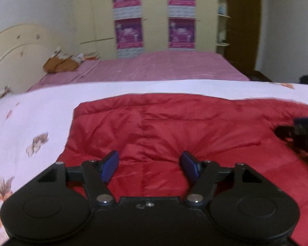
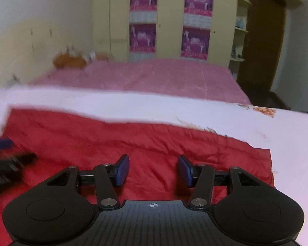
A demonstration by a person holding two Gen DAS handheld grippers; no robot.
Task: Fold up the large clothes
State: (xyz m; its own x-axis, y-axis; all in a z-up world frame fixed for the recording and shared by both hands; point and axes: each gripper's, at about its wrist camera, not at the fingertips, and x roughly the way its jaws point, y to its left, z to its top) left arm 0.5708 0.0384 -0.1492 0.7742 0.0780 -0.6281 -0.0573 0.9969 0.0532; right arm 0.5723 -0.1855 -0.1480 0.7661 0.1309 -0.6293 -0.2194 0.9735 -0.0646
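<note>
Garment, red, quilted (image 1: 174,135): lying spread flat on a white floral-printed sheet (image 1: 30,119) that is covering the near part of a bed; its long axis is running side to side across both wrist views, with one short edge showing at the left in the left wrist view and the opposite short edge showing at the right in the right wrist view; a stitched seam is running away from the camera through the middle of the cloth, crossing the long axis; which end is collar or hem cannot be told. Left tool (image 1: 151,165): hovering low over the near part of the garment, its blue pads (image 1: 110,164) standing well apart with only bare cloth showing between them, gripping nothing. Right tool (image 2: 153,169): hovering over the right portion of the garment near its right edge, jaws standing partly apart at a narrower gap than the left, pads (image 2: 123,169) pressing on nothing. Each tool is also appearing, blurred, at the edge of the other's view, both over the red cloth. Pink bedspread (image 1: 164,67): covering the far part of the bed beyond the white sheet. Brown soft item (image 1: 59,64): lying at the far left by the cream headboard (image 1: 16,47), too blurred to identify. Cream wardrobe (image 2: 170,20): standing behind the bed, bearing four purple posters (image 2: 142,0).
</note>
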